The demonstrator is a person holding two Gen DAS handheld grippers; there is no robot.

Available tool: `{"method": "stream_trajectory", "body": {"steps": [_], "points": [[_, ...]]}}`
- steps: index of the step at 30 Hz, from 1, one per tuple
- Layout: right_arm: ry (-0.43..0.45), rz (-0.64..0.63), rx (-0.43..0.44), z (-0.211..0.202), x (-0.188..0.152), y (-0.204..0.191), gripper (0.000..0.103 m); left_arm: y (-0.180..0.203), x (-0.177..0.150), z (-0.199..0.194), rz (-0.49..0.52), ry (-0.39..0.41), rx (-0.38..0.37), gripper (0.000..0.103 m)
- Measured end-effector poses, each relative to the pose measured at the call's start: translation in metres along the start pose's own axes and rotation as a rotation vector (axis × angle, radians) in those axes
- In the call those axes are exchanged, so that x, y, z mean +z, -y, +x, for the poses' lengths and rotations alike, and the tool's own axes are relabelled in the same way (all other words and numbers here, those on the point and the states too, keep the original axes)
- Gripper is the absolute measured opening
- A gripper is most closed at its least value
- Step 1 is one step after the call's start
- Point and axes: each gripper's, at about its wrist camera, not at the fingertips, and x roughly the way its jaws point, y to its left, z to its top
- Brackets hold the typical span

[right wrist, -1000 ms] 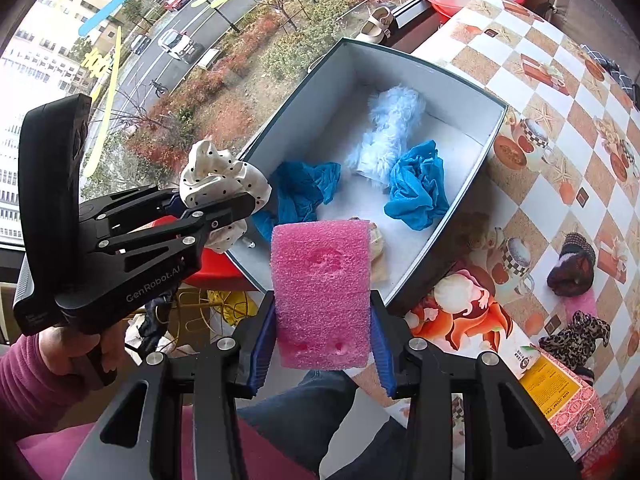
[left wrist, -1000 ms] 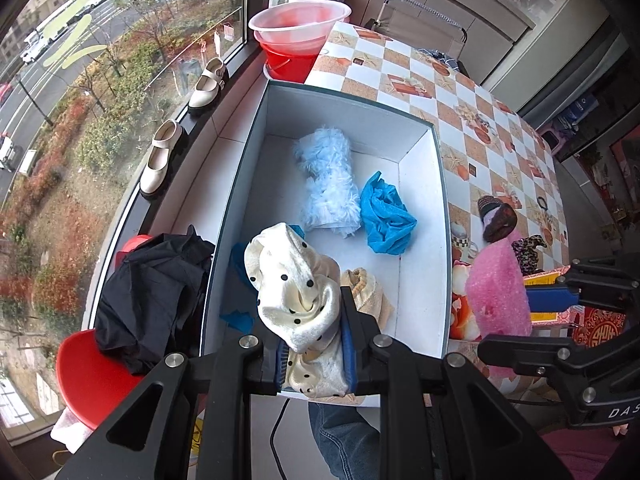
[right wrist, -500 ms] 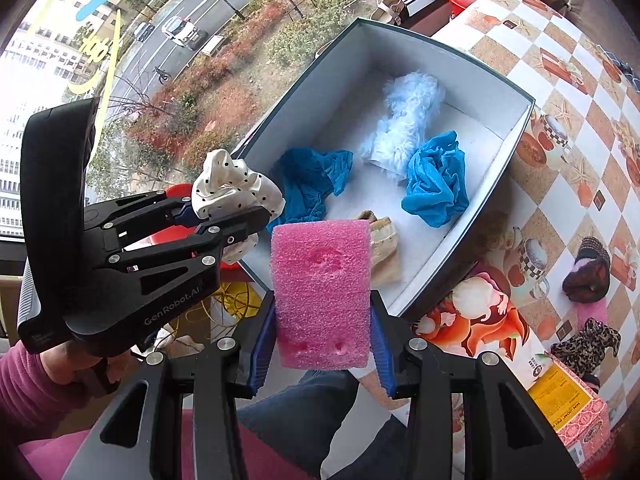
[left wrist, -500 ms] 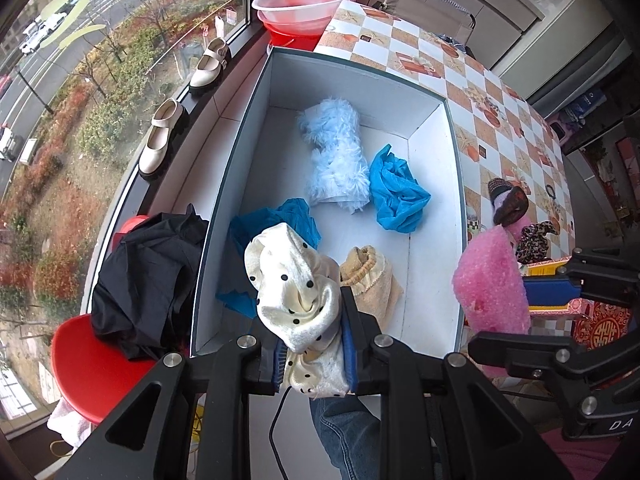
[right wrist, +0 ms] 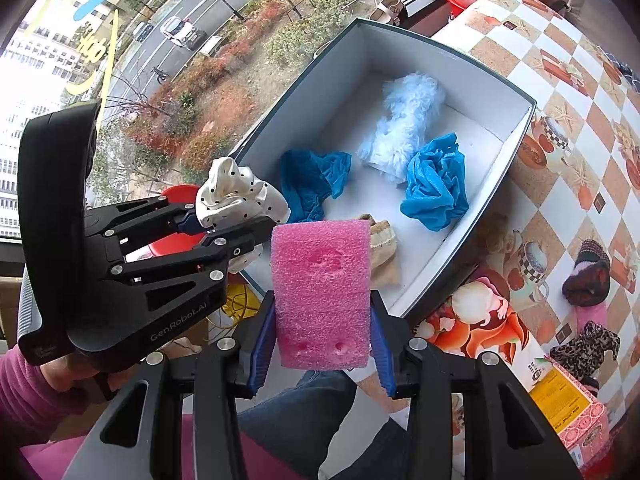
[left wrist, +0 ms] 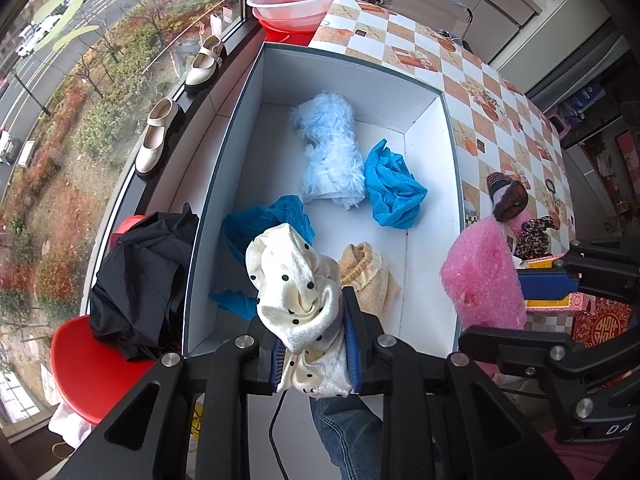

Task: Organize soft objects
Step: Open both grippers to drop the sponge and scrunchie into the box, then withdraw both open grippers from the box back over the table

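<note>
My left gripper (left wrist: pixel 312 356) is shut on a cream polka-dot cloth (left wrist: pixel 296 292) and holds it above the near end of the open white box (left wrist: pixel 452 168). It also shows in the right wrist view (right wrist: pixel 236 216). My right gripper (right wrist: pixel 322 344) is shut on a pink foam sponge (right wrist: pixel 320 292), held above the box's near right corner; the sponge also shows in the left wrist view (left wrist: pixel 484 280). Inside the box lie a fluffy light-blue roll (left wrist: pixel 332 152), two blue cloths (left wrist: pixel 392 188) (left wrist: pixel 264 232) and a beige cloth (left wrist: pixel 368 276).
The box stands on a checkered tablecloth (left wrist: pixel 500 112). A dark knitted item (right wrist: pixel 586 272), a leopard-print item (right wrist: pixel 584 348) and a yellow-pink carton (right wrist: pixel 568 412) lie right of the box. A black garment on a red stool (left wrist: pixel 132 280) stands left. Shoes (left wrist: pixel 156 140) sit on the sill.
Both grippers have moved away from the box and a little higher with their loads; the box's contents now show fully. Neither grip has changed.
</note>
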Motion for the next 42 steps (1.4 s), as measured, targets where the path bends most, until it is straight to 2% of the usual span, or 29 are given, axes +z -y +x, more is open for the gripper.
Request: {"method": "stream_trajectory", "body": {"steps": [1, 3, 4, 6, 7, 9, 11, 14, 17, 21, 30, 36, 42], "points": [[0.001, 0.001, 0.000, 0.000, 0.000, 0.001, 0.044, 0.000, 0.000, 0.000, 0.002, 0.000, 0.003, 0.033], [0.002, 0.004, 0.001, 0.000, 0.001, 0.001, 0.044, 0.001, -0.001, -0.002, 0.009, 0.008, 0.016, 0.051], [0.001, 0.005, 0.002, 0.001, 0.001, 0.002, 0.044, 0.001, -0.001, -0.003, 0.012, 0.015, 0.024, 0.057], [-0.003, 0.009, 0.004, 0.001, 0.002, 0.003, 0.044, 0.002, -0.001, -0.005, 0.016, 0.027, 0.035, 0.078], [-0.005, 0.013, -0.002, 0.002, 0.002, 0.004, 0.045, 0.002, -0.001, -0.006, 0.015, 0.030, 0.038, 0.080], [-0.002, 0.019, -0.020, 0.001, 0.003, 0.006, 0.053, 0.000, 0.000, -0.006, 0.012, 0.029, 0.027, 0.080], [0.001, 0.036, -0.062, 0.000, 0.003, 0.011, 0.078, -0.003, 0.001, -0.006, 0.003, 0.022, 0.010, 0.081], [0.004, 0.094, -0.080, -0.003, 0.002, 0.024, 0.103, -0.008, 0.004, -0.003, -0.023, 0.005, 0.010, 0.086], [0.033, 0.160, -0.019, -0.014, 0.000, 0.038, 0.103, -0.009, 0.006, -0.004, -0.044, 0.003, 0.002, 0.089], [0.049, 0.192, -0.031, -0.029, -0.005, 0.048, 0.103, 0.003, 0.014, -0.012, -0.033, 0.008, -0.043, 0.090], [0.154, 0.329, -0.010, -0.093, -0.038, 0.086, 0.103, 0.079, 0.050, -0.030, 0.119, 0.012, -0.127, 0.090], [0.265, 0.460, -0.057, -0.154, -0.072, 0.135, 0.103, 0.141, 0.070, -0.025, 0.223, -0.017, -0.128, 0.090], [0.332, 0.650, -0.136, -0.193, -0.126, 0.214, 0.103, 0.193, 0.078, -0.009, 0.275, -0.071, -0.155, 0.090]]}}
